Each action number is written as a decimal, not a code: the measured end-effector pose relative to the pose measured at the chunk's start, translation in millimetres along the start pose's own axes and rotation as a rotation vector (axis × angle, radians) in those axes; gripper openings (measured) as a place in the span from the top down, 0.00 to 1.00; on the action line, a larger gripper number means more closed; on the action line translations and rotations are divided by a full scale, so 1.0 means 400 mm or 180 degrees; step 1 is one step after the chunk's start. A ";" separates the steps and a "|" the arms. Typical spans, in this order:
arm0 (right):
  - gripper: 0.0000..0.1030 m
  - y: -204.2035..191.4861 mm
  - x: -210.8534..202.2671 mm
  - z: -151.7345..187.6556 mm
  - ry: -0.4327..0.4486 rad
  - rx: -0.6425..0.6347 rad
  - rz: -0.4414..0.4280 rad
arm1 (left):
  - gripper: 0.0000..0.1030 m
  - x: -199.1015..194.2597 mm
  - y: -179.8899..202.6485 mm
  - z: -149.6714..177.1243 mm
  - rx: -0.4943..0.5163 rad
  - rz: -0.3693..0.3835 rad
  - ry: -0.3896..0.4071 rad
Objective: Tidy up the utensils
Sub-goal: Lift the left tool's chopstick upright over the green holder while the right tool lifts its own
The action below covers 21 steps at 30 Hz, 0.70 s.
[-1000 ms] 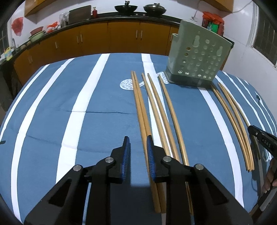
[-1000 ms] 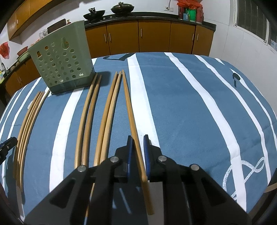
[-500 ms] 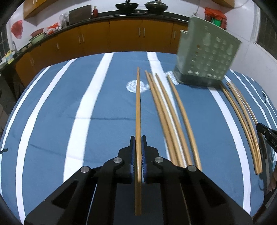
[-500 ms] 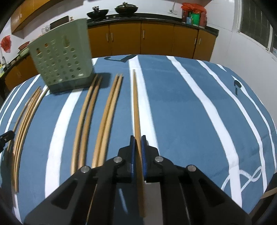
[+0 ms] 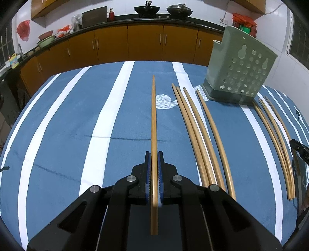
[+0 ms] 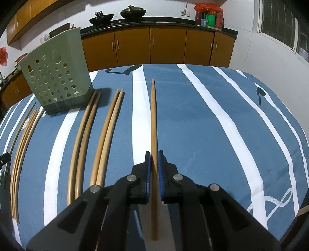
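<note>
Centrally, left gripper [image 5: 154, 154] clamped on 1 chopstick [image 5: 153, 115]; right gripper [image 6: 154, 154] clamped on another chopstick [image 6: 153, 115], above striped desk [image 5: 58, 125].

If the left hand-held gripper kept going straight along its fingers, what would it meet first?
Probably the blue striped tablecloth: the left hand-held gripper, shut on a chopstick, points down at bare cloth, left of the loose chopsticks.

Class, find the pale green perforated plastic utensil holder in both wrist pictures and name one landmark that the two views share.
Left wrist view: the pale green perforated plastic utensil holder stands upper right, on the blue striped tablecloth.
Right wrist view: the holder stands upper left.
Shared landmark: the two dark woks on the counter.
</note>
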State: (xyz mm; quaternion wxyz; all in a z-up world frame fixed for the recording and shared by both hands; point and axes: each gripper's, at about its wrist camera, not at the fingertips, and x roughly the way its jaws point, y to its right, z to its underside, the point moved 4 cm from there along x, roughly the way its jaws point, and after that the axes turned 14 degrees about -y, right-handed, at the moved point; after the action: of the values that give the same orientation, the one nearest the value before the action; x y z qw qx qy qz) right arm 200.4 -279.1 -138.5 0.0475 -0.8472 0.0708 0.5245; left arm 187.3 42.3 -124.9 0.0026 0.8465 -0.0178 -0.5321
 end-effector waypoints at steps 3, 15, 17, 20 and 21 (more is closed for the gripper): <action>0.90 -0.001 -0.004 0.010 -0.0005 -0.0006 -0.0003 | 0.92 -0.003 0.005 0.008 0.0011 -0.0005 -0.0003; 0.92 0.026 -0.138 -0.026 0.0370 0.0035 -0.0073 | 0.93 -0.109 -0.011 -0.035 -0.0036 0.0066 0.0318; 0.92 0.033 -0.183 -0.043 0.0528 0.0057 -0.0092 | 0.93 -0.159 -0.018 -0.057 -0.0073 0.0087 0.0503; 0.92 0.042 -0.250 -0.069 0.0765 0.0098 -0.0126 | 0.93 -0.231 -0.030 -0.091 -0.0139 0.0135 0.0769; 0.92 0.044 -0.269 -0.076 0.0835 0.0108 -0.0134 | 0.93 -0.250 -0.034 -0.102 -0.0162 0.0151 0.0845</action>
State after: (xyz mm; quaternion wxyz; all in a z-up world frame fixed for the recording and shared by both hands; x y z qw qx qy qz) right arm 176.8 -293.5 -28.9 0.0632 -0.9089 0.0675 0.4067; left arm 181.1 58.7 -17.3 0.0390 0.9084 -0.0237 -0.4156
